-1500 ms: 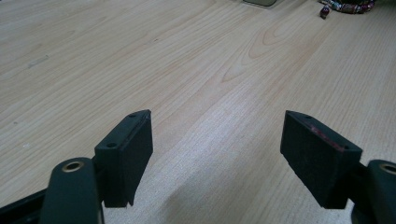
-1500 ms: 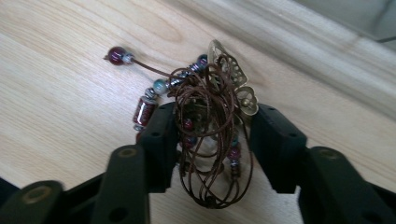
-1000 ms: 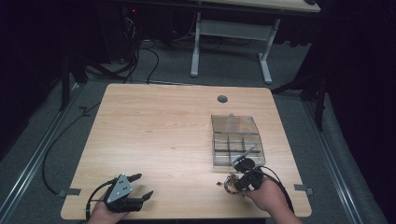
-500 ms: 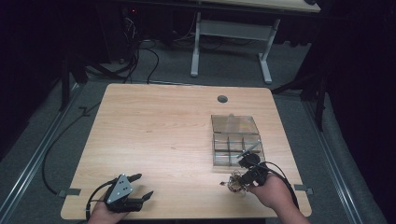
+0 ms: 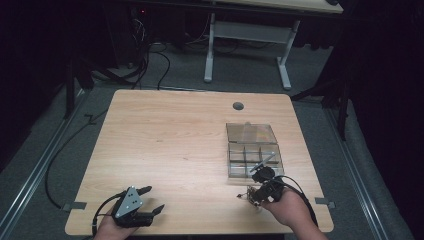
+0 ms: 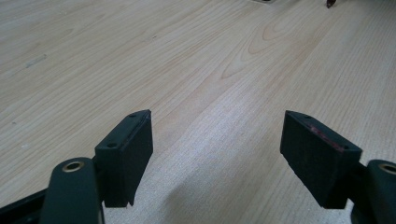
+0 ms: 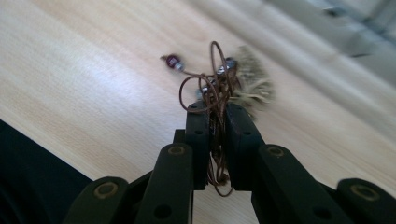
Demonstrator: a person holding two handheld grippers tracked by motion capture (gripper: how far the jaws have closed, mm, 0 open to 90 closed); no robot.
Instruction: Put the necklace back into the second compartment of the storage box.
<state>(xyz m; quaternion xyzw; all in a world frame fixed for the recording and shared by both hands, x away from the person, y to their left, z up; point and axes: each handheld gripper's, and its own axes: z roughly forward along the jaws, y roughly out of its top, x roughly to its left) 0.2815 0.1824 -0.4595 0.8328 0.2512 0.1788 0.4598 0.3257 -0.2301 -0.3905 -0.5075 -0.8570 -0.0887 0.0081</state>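
While my right gripper (image 7: 215, 108) has its two black jaws pinched on a tangled brown cord necklace with a dark red bead and a frayed tan tassel (image 7: 219, 81), I judge the pickup finished and the putting-away not yet done. The cord bunches between my pads and loops out above them, the bead dangling to one side over the pale wooden table (image 5: 170, 135), so the necklace is off the surface and carried in my grip near the table's front right corner. Just beyond it in the high view sits the clear plastic compartment box with its lid folded back (image 5: 252, 150), and its nearest cells look free (the glare makes their contents hard to tell). What seems left is to bring the tangle over one cell, lower it in, and let go without the loops snagging on a divider. My left gripper (image 5: 150, 200) rests near the front left edge, jaws spread wide over bare wood with nothing between them.
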